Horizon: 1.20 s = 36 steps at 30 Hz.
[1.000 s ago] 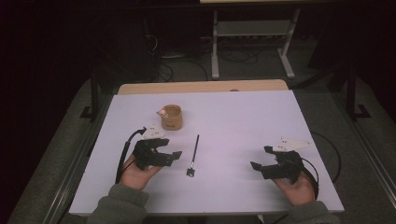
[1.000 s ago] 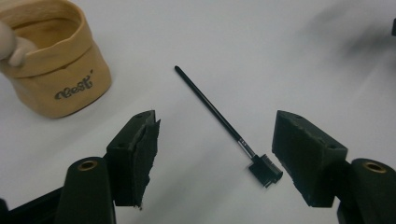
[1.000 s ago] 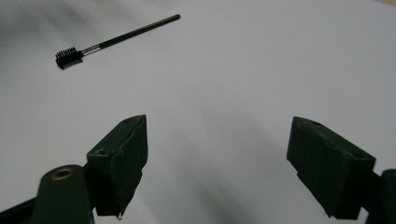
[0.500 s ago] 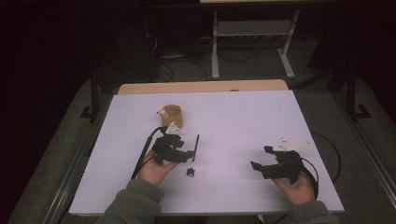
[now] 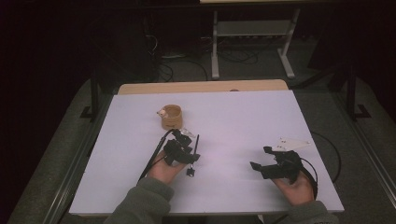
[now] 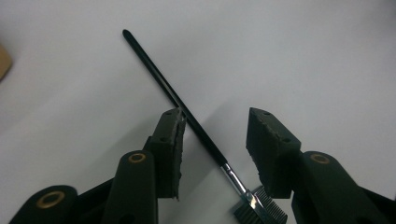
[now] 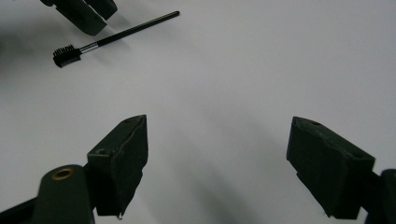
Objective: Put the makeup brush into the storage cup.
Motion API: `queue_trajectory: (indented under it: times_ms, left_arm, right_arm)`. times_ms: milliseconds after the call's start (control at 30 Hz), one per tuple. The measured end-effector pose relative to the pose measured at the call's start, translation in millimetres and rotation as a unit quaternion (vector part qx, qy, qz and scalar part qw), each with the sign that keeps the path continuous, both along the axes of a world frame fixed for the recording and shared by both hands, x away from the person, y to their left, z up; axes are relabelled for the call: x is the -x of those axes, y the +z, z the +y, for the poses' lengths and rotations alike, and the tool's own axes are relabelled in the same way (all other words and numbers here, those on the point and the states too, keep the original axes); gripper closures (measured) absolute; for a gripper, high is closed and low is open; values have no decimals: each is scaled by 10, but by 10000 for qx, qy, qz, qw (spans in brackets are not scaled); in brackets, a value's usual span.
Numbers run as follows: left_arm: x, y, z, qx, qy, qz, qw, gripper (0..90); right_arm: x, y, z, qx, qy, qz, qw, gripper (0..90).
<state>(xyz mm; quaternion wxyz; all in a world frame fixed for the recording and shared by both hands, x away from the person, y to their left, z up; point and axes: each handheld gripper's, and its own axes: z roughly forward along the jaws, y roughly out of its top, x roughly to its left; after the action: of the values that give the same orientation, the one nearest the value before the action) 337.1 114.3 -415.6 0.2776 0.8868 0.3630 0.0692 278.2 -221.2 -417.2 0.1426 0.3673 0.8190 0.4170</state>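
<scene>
Left gripper stood open, ridged black pads straddling the slim black brush lying flat on the matte white table, comb-bristled head nearest. Right gripper gaped wide, right of it.

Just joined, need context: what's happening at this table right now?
A person holds a gripper in each hand over a white table. The left gripper is open and straddles the black handle of a small brush lying flat on the table, jaws on either side but not closed on it. The right gripper is open too, off to the side above bare table. A small tan cup stands beyond the brush. The brush is not yet picked up.
</scene>
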Motion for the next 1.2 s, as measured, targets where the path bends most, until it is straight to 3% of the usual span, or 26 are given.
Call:
queue_trajectory:
  times_ms: [200, 300, 533, 833, 1133, 1200]
  left_arm:
    - [3, -61, -87, -119, 72, 85, 9999, 622]
    - [2, -100, -120, -298, 51, 134, 9995, 665]
    - [32, -121, -179, -545, 102, -48, 9985, 750]
    - [-27, -89, -187, -670, 124, 149, 9976, 800]
    - [-71, -73, -206, -821, 180, 222, 9962, 829]
    - [-85, -71, -196, -894, 86, 253, 9956, 860]
  right_arm:
    - [-1, -2, 4, 22, 8, -13, 10000, 197]
    - [-4, -1, 3, 31, 10, -27, 10000, 197]
    - [-10, -3, 11, 43, 43, -33, 10000, 195]
    - [-13, -3, 35, 52, 57, -30, 10000, 192]
    - [-21, -6, 50, 62, 58, -3, 10000, 191]
    - [-21, -6, 50, 65, 61, -4, 10000, 191]
